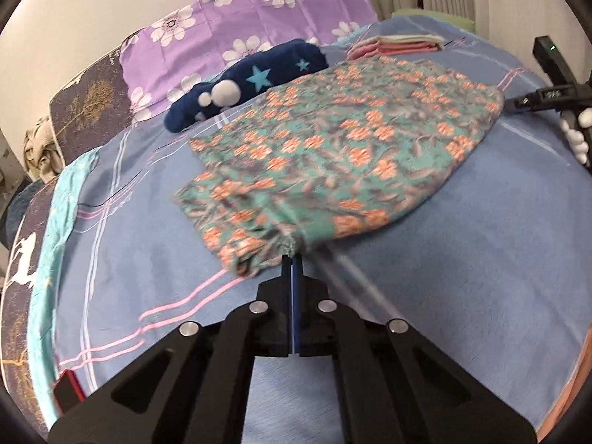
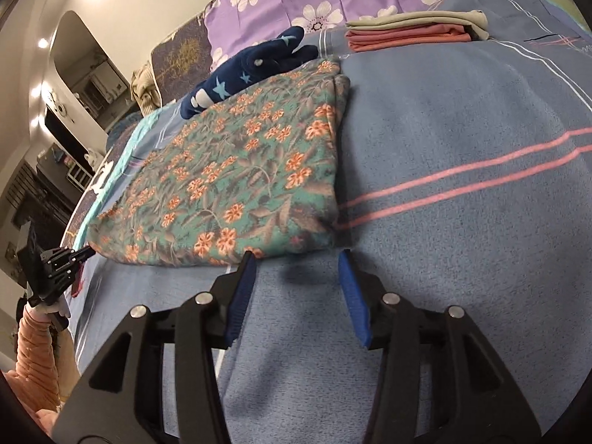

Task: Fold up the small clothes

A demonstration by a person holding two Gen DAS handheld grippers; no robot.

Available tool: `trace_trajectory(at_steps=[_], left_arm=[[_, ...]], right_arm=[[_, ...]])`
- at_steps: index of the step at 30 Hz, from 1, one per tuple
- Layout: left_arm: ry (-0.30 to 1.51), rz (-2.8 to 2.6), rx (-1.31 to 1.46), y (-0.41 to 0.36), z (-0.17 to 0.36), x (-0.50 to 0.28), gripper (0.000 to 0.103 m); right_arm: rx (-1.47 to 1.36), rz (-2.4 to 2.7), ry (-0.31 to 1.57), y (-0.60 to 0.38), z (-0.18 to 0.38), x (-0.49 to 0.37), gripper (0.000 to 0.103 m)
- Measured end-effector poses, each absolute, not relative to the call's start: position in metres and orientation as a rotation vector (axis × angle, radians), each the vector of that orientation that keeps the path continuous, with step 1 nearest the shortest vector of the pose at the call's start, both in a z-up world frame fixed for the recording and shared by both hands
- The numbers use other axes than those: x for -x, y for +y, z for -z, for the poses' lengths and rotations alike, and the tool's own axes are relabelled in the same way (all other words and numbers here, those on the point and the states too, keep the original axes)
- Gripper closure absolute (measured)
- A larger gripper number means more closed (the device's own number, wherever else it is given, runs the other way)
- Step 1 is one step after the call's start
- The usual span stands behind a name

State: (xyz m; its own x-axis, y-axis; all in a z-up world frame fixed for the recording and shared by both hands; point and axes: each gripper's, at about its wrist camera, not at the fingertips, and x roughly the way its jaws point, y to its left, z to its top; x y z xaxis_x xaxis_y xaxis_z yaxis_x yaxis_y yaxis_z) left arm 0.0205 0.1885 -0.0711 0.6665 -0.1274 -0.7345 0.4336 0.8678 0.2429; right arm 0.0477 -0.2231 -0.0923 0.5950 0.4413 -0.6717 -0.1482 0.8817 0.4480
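Observation:
A green garment with orange flowers (image 1: 333, 155) lies flat on the blue bed sheet (image 1: 462, 277). My left gripper (image 1: 292, 257) is shut on the garment's near gathered corner. In the right wrist view the same garment (image 2: 229, 177) lies ahead and to the left. My right gripper (image 2: 296, 255) is open and empty, just off the garment's near right corner, with its left finger (image 2: 246, 262) touching the hem. The left gripper (image 2: 79, 255) shows there at the garment's far left corner, and the right gripper (image 1: 518, 103) shows at the right edge of the left wrist view.
A navy star-patterned garment (image 1: 244, 81) lies behind the floral one. A stack of folded pink and beige clothes (image 2: 410, 31) sits at the back right. A purple flowered pillow (image 1: 251, 18) lies at the head of the bed. A red object (image 1: 68, 388) lies at the bed's left edge.

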Motion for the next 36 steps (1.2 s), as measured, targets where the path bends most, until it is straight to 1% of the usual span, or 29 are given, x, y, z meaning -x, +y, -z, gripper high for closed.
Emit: trace_trajectory(at_steps=[4, 10, 12, 14, 15, 16, 18, 19, 21, 22, 24, 27, 30, 32, 34, 36], left_arm=[[0.793, 0.302, -0.357, 0.205, 0.074, -0.018, 0.103], [0.824, 0.266, -0.335, 0.216, 0.084, -0.007, 0.103], [0.816, 0.263, -0.28, 0.223, 0.081, -0.005, 0.103], [0.769, 0.313, -0.171, 0.225, 0.067, -0.003, 0.103], [0.749, 0.331, -0.143, 0.223, 0.062, -0.003, 0.098], [0.714, 0.358, -0.105, 0.219, 0.053, -0.004, 0.088], [0.66, 0.421, -0.059, 0.202, 0.038, -0.009, 0.075], [0.645, 0.453, -0.053, 0.19, 0.033, -0.014, 0.07], [0.638, 0.507, -0.07, 0.156, 0.028, -0.026, 0.065], [0.65, 0.524, -0.079, 0.139, 0.029, -0.032, 0.061], [0.703, 0.573, -0.099, 0.101, 0.037, -0.049, 0.059], [0.789, 0.666, -0.103, 0.037, 0.056, -0.068, 0.059], [0.818, 0.754, -0.17, -0.024, 0.066, -0.069, 0.059], [0.805, 0.793, -0.258, -0.062, 0.071, -0.062, 0.059], [0.787, 0.81, -0.341, -0.09, 0.076, -0.055, 0.05], [0.757, 0.814, -0.432, -0.121, 0.081, -0.05, 0.047]], right_arm=[[-0.39, -0.363, 0.866, -0.226, 0.094, -0.047, 0.056], [-0.411, -0.372, 0.864, -0.228, 0.095, -0.048, 0.055], [-0.408, -0.372, 0.865, -0.228, 0.095, -0.048, 0.054], [-0.402, -0.371, 0.865, -0.227, 0.094, -0.047, 0.054], [-0.398, -0.37, 0.865, -0.227, 0.094, -0.047, 0.053], [-0.397, -0.37, 0.864, -0.226, 0.094, -0.047, 0.053], [-0.4, -0.372, 0.861, -0.226, 0.094, -0.047, 0.053], [-0.406, -0.374, 0.859, -0.227, 0.094, -0.047, 0.053], [-0.425, -0.382, 0.854, -0.229, 0.095, -0.047, 0.053], [-0.433, -0.385, 0.852, -0.23, 0.095, -0.047, 0.053], [-0.456, -0.394, 0.85, -0.234, 0.095, -0.047, 0.053], [-0.48, -0.394, 0.85, -0.24, 0.092, -0.048, 0.053], [-0.462, -0.347, 0.819, -0.259, 0.08, -0.048, 0.053], [-0.452, -0.318, 0.808, -0.273, 0.073, -0.05, 0.061], [-0.455, -0.304, 0.794, -0.288, 0.07, -0.052, 0.062], [-0.469, -0.298, 0.788, -0.298, 0.072, -0.054, 0.062]])
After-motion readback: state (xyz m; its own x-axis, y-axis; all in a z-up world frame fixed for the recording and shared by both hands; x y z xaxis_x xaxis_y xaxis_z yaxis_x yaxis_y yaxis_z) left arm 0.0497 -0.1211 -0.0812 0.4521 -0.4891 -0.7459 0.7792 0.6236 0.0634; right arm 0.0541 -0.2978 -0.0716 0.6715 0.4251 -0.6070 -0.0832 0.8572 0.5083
